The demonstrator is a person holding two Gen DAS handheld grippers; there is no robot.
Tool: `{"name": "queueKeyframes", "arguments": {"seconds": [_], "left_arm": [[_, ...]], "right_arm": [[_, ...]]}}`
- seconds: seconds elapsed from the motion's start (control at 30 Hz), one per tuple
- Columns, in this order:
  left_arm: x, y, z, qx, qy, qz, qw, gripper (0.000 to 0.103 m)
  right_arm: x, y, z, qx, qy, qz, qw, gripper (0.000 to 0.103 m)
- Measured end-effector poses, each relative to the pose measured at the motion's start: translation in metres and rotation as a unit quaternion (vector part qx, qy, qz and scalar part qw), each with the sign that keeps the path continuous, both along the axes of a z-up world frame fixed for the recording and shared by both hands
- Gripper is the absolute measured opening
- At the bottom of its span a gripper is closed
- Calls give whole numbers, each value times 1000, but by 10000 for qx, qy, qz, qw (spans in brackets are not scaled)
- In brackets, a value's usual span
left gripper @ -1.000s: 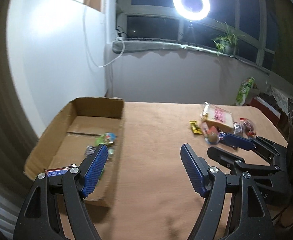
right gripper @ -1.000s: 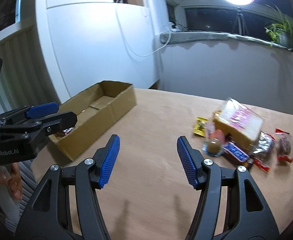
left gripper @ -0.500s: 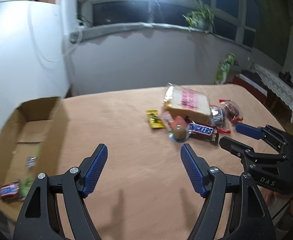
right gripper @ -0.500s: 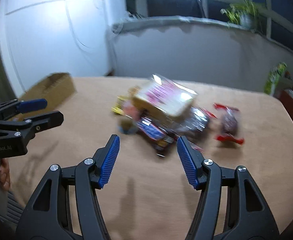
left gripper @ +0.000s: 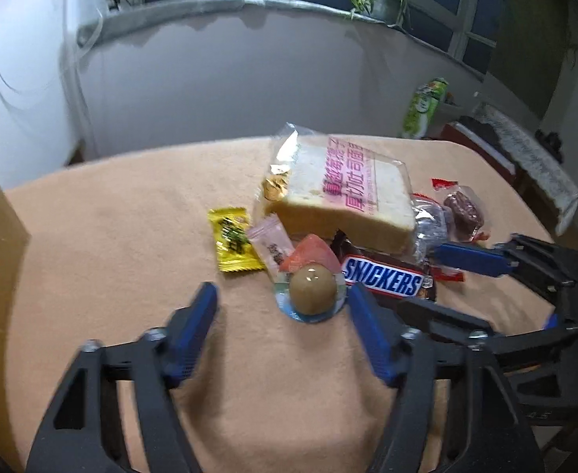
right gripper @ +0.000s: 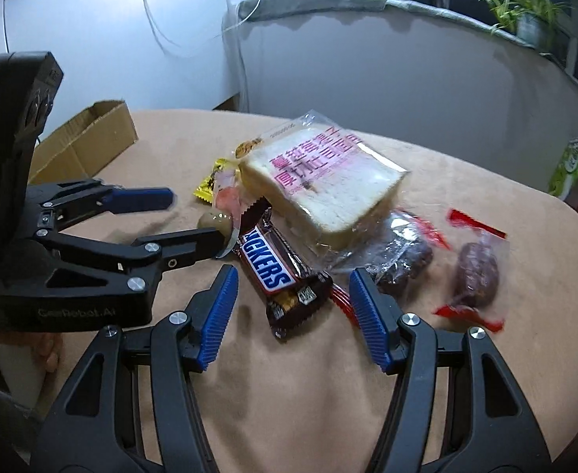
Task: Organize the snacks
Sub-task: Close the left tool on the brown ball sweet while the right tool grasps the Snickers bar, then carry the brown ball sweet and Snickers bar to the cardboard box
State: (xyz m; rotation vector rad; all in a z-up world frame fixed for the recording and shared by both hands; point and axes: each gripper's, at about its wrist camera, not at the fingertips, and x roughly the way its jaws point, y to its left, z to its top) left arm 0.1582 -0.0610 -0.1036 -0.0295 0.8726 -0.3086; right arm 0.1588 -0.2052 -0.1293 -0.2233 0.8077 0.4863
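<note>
Now, both hands are down at the snack pile. The counter [left gripper: 111, 236], under a tan cloth, carries everything; the cardboard box [right gripper: 88, 140] sits open at its far left edge, well apart from the pile, most likely as the place the snacks go.

The bagged bread slice [left gripper: 340, 193] is the biggest item and lies on top, overlapping the Snickers bar [right gripper: 279, 266] and a clear dark-sweet wrapper [right gripper: 401, 254]. It probably has to wait or be lifted off before what is under it comes free.

Left hand-held gripper [left gripper: 281, 327]: jaws spread, nothing pinched, and they have just been closing. The round brown egg-shaped snack [left gripper: 313, 289] in its clear pack lies just ahead of the tips, nearer the right pad, not yet between them. The right wrist view shows one black finger close against that pack; contact I cannot confirm. Looks like the left hand's pick.

Right hand-held gripper [right gripper: 291, 307]: jaws spread, empty. The near end of the Snickers bar lies between and just ahead of its pads, untouched.

Smaller pieces: a red-ended sausage pack [right gripper: 476, 272] off to the right on its own, a yellow sachet [left gripper: 233, 240] and a pink candy wrapper [left gripper: 271, 246] beside the bread.
</note>
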Motion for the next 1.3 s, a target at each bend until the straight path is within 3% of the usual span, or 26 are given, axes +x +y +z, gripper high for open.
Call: {"name": "queueKeyframes", "arguments": {"seconds": [0.03, 0.13, 0.23, 0.3, 0.4, 0.57, 1.0, 1.3], "left_arm": [[2, 0, -2, -28, 67, -28, 10000, 51], [6, 1, -5, -10, 169, -7, 9999, 46], [6, -4, -4, 34, 152, -142, 9998, 35], [5, -7, -4, 101, 116, -158, 9998, 35], [2, -4, -4, -58, 115, -186, 9997, 33], [-11, 9, 0, -248, 110, -201, 9994, 24], [-67, 23, 21, -625, -102, -147, 9979, 23], [-91, 41, 60, -543, -708, 65, 9960, 23]], "right_arm": [[2, 2, -2, -16, 43, 40, 10000, 61], [11, 2, -7, -3, 225, 71, 9997, 61], [12, 6, -10, -127, 264, 126, 9995, 48], [9, 10, -11, -215, 215, 153, 9994, 36], [6, 9, -11, -252, 174, 85, 9995, 29], [-8, 1, -7, -136, 148, -20, 9998, 28], [-75, -44, 12, 576, -179, -750, 9954, 28], [-92, -21, 45, 687, -536, -633, 9942, 28]]}}
